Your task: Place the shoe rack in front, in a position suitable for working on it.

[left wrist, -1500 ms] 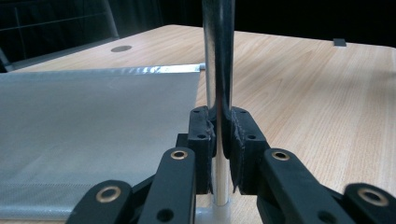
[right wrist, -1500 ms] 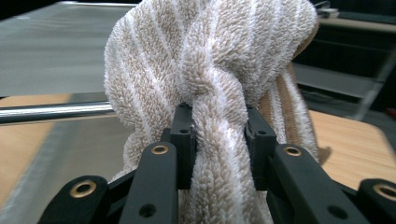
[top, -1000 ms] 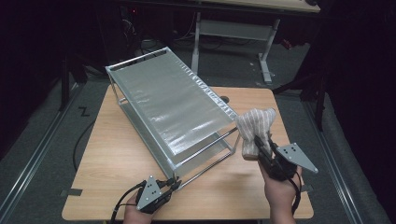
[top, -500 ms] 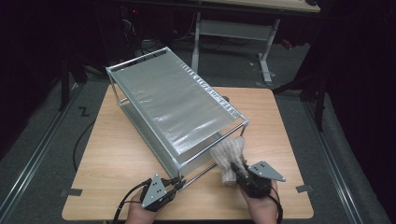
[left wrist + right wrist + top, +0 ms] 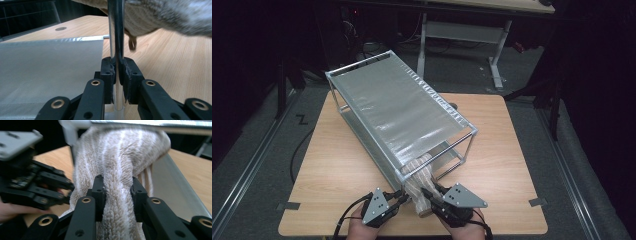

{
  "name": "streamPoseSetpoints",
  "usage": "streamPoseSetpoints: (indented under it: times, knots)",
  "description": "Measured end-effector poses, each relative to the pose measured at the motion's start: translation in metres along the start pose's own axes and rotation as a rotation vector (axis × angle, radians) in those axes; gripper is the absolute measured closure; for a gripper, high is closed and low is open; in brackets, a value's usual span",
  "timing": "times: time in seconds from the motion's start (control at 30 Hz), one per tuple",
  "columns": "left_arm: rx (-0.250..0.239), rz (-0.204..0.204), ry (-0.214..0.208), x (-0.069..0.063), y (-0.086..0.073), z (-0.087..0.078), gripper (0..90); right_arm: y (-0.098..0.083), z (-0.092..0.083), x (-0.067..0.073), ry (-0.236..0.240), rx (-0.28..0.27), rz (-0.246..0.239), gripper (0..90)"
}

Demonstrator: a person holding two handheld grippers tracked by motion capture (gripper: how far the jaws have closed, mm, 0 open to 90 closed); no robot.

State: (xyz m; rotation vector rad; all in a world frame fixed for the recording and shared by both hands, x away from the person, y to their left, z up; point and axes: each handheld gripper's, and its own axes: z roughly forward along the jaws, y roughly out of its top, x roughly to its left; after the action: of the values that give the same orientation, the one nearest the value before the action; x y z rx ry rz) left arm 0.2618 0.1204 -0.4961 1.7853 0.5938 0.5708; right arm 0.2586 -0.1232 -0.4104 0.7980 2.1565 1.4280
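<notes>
the right claw (image 5: 428,196) pinches a beige striped towel (image 5: 419,182) between its black pads; in the right gripper view the pile bulges out on both sides of the jaws, which have just been closing a little further on it. the towel (image 5: 117,165) rises from the jaws and its far end sits right under the top edge of a metal rack (image 5: 399,117), at the rack's near end. the hand holding this claw comes in from the bottom edge of the high view, wrist low over the table (image 5: 522,165), the grey three-cornered plate facing up and the jaws pointing away from the person toward the rack.

the left claw (image 5: 401,196) is pressed tight on the rack's near corner post (image 5: 116,37), the chrome tube standing upright between its pads in the left gripper view, with the rack's lower mesh shelf (image 5: 45,67) stretching off to one side. its hand sits just beside the right one at the table's near edge, the two claws almost touching with the towel between them.

the rack stands slantwise across the wooden table, its silver top sheet running back toward the far left corner.
</notes>
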Motion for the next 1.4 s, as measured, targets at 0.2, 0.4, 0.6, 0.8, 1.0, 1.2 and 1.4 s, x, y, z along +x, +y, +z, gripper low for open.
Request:
streamPoseSetpoints:
  times: [0.2,0.4,0.6,0.8,1.0,1.2,1.4]
  knots:
    - [-0.001,0.002,0.001,0.000,0.000,0.000,79.9,0.008,-0.002,0.008,0.018,-0.038,-0.026,72.1]
    - [0.001,-0.003,-0.003,0.001,0.000,0.000,80.1,0.013,-0.003,0.008,0.020,-0.058,-0.024,72.2]
    - [0.002,-0.003,-0.003,0.001,0.000,0.000,80.2,0.012,-0.004,-0.011,-0.024,-0.059,0.020,72.2]
    - [0.007,-0.004,-0.007,0.001,0.000,0.000,80.3,0.008,-0.007,-0.040,-0.106,-0.056,0.068,72.2]
    - [0.011,-0.004,-0.011,0.001,0.001,-0.001,80.3,0.004,-0.013,-0.078,-0.217,-0.058,0.137,72.3]
    - [0.016,-0.002,-0.019,0.002,0.001,-0.002,80.4,-0.001,-0.017,-0.113,-0.339,-0.051,0.193,72.4]
    - [0.015,0.001,-0.019,0.002,0.001,-0.002,80.3,-0.003,-0.019,-0.124,-0.375,-0.048,0.206,72.4]
